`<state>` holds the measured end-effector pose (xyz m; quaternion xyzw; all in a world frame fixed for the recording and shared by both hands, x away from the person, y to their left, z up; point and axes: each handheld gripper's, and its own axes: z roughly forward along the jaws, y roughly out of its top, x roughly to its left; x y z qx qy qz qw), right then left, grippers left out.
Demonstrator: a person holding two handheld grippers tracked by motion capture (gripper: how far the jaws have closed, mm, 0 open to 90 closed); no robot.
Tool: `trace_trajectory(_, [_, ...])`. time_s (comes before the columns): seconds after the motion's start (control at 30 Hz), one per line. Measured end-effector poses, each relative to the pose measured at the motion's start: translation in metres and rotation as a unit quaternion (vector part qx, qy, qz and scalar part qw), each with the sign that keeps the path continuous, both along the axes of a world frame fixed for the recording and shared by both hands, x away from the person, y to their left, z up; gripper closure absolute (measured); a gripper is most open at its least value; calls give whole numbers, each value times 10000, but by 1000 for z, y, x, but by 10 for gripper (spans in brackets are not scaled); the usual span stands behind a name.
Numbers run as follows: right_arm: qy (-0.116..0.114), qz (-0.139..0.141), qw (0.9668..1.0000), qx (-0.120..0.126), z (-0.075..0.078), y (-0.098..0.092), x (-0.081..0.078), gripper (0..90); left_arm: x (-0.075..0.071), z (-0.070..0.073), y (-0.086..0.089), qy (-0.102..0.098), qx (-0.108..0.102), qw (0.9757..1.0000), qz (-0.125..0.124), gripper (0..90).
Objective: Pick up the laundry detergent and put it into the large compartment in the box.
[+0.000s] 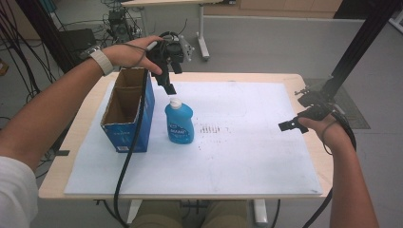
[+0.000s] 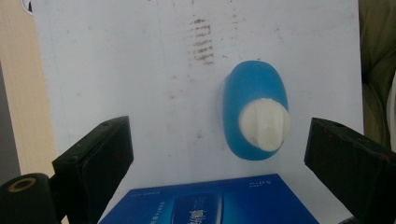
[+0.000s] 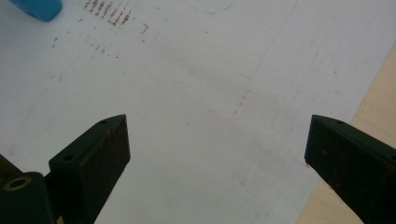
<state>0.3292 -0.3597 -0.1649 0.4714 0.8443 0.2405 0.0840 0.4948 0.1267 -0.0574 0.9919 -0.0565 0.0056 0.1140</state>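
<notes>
A blue bottle (image 1: pixel 179 123) with a white cap stands upright on the white sheet, just right of an open blue cardboard box (image 1: pixel 127 110). My left gripper (image 1: pixel 166 78) hovers above and behind the bottle, pointing down at it, open. In the left gripper view the bottle's cap (image 2: pixel 264 124) lies between the two spread jaws, nearer the right one, with the box's blue side (image 2: pixel 210 200) below. My right gripper (image 1: pixel 295 118) hangs open over the sheet's right edge, nothing between its jaws. A corner of the bottle (image 3: pixel 39 8) appears at the top left of the right gripper view.
The white sheet (image 1: pixel 237 156) covers most of the wooden table (image 1: pixel 81 137). Brown smudges (image 1: pixel 213 128) mark the sheet right of the bottle. A black post (image 1: pixel 354 45) rises at the table's right rear. Cables trail off the table's front edge.
</notes>
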Motion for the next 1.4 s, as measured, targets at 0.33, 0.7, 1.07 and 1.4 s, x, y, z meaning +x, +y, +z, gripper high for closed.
trace_trajectory(0.33, [-8, -8, 10000, 5, 0, 0, -1, 67, -6, -1, -5, -7, 18, 9999, -136, 85])
trace_trajectory(0.7, [6, -5, 10000, 10, -1, 0, -1, 67, -10, -7, -11, 75, 168, 9995, -247, 86])
trace_trajectory(1.07, [10, -6, 10000, 18, -1, 1, -1, 67, -14, -17, -16, 106, 281, 9992, -247, 86])
trace_trajectory(1.4, [-8, 1, 10000, 33, -3, 1, -2, 67, -17, -27, -22, 96, 401, 9989, -232, 85])
